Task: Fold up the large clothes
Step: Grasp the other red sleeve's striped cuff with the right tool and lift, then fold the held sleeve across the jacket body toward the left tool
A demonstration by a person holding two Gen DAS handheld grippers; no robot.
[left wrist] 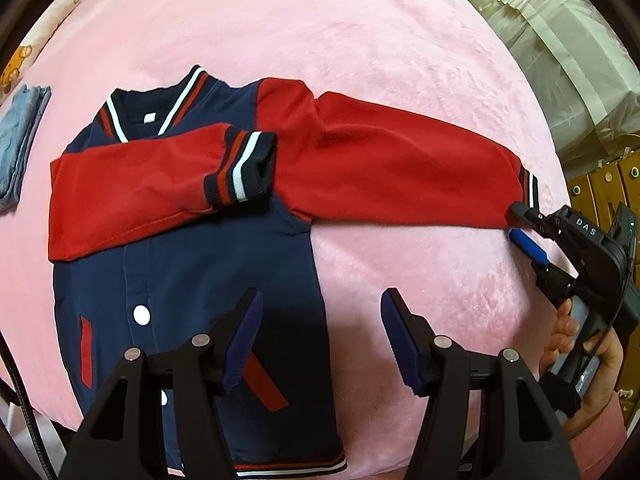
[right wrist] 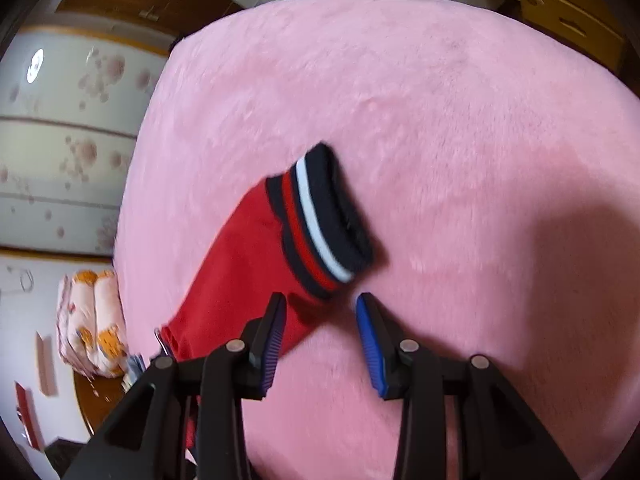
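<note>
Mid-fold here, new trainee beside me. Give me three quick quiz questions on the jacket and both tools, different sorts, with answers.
1. True or false: both red sleeves of the jacket are already folded across its navy body.
2. Multiple choice: the right tool is (A) shut on the collar, (B) open at the outstretched sleeve near its striped cuff, (C) resting on the folded jeans.
3. Fill in: the left tool hangs open above the jacket's ____ and the pink blanket.

Key: 1. False; only the folded sleeve lies across the chest. 2. B. 3. lower body.
</note>
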